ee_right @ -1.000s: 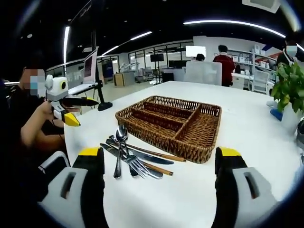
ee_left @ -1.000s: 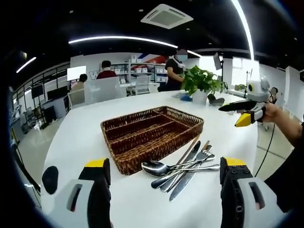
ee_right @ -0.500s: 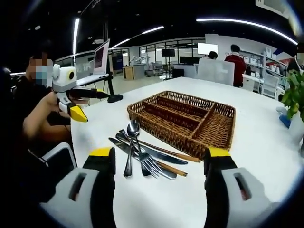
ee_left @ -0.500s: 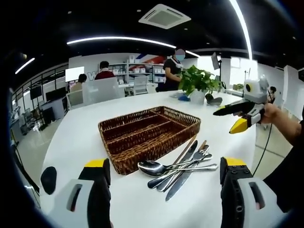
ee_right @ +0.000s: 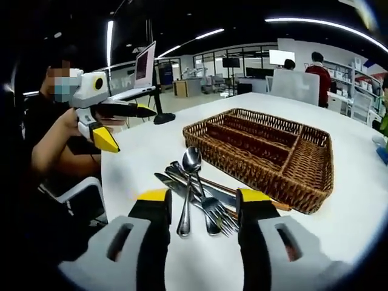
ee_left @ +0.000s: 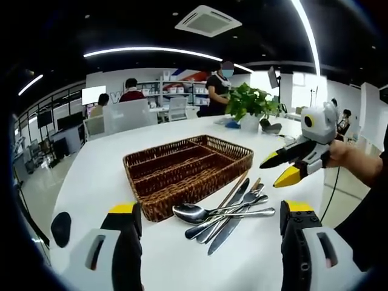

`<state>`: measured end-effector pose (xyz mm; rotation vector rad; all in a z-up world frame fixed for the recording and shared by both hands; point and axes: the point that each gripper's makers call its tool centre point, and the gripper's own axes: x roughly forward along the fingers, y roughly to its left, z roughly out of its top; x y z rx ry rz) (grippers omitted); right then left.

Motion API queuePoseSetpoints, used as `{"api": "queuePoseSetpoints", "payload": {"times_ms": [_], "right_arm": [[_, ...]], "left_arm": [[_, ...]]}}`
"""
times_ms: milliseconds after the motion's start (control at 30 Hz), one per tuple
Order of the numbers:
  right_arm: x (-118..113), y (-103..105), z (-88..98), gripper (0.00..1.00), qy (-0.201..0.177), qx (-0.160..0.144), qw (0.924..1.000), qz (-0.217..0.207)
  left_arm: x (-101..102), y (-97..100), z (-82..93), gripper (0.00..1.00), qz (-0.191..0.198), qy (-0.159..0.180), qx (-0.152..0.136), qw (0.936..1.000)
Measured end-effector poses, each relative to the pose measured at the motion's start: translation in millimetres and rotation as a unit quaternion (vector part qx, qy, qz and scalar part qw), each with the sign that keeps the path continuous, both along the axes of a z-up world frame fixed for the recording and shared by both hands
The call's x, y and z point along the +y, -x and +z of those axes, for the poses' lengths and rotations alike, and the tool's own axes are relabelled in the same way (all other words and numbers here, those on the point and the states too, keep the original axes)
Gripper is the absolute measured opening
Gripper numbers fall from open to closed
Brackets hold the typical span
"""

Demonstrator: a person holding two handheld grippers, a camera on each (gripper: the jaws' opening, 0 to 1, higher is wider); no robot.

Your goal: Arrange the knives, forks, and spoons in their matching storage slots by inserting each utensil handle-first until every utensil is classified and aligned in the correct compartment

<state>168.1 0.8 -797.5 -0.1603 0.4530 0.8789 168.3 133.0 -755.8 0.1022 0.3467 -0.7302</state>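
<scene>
A brown wicker tray [ee_left: 200,187] with long compartments sits on the white table [ee_left: 97,176]. In front of it lies a pile of cutlery: a spoon [ee_left: 189,213], knives [ee_left: 233,209] and a fork. My left gripper [ee_left: 211,211] stands wide open, short of the pile, holding nothing. The right gripper [ee_left: 277,170] comes in from the right, open, pointing down at the pile. In the right gripper view the spoon [ee_right: 191,161], fork [ee_right: 216,210] and knives [ee_right: 173,182] lie just beyond my right gripper [ee_right: 204,197], whose jaws stand narrowly apart. The tray [ee_right: 260,176] is behind; the left gripper [ee_right: 133,128] hovers at left.
A potted plant [ee_left: 254,103] stands at the table's far end. A black object [ee_left: 60,227] lies near the left edge. A laptop [ee_right: 145,63] stands beyond the table. A person [ee_right: 42,145] sits at the table's edge; others stand in the background.
The right gripper has come lower and nearer to the cutlery pile, and its jaws have narrowed. The left gripper's jaws stay wide. Cutlery and tray have not moved.
</scene>
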Motion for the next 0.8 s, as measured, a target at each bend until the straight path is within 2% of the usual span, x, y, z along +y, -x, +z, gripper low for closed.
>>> {"api": "queuePoseSetpoints", "payload": {"times_ms": [67, 367, 633, 800], "right_arm": [[5.2, 1.9, -3.8, 0.33, 0.002, 0.003, 1.0, 0.009], [27.5, 5.8, -28.0, 0.23, 0.018, 0.023, 0.9991, 0.031], [40.3, 6.8, -48.2, 0.16, 0.047, 0.024, 0.9979, 0.037], [44.9, 3.9, -55.8, 0.15, 0.049, 0.03, 0.9978, 0.032]], "left_arm": [[-0.5, 0.6, -0.3, 0.97, -0.001, 0.0, 0.0, 1.0], [-2.8, 2.9, -0.5, 0.96, -0.003, 0.0, 0.0, 1.0], [-2.6, 5.7, -1.9, 0.95, -0.003, 0.0, 0.002, 1.0], [-1.8, 6.9, -2.5, 0.95, -0.002, -0.001, 0.003, 1.0]]}}
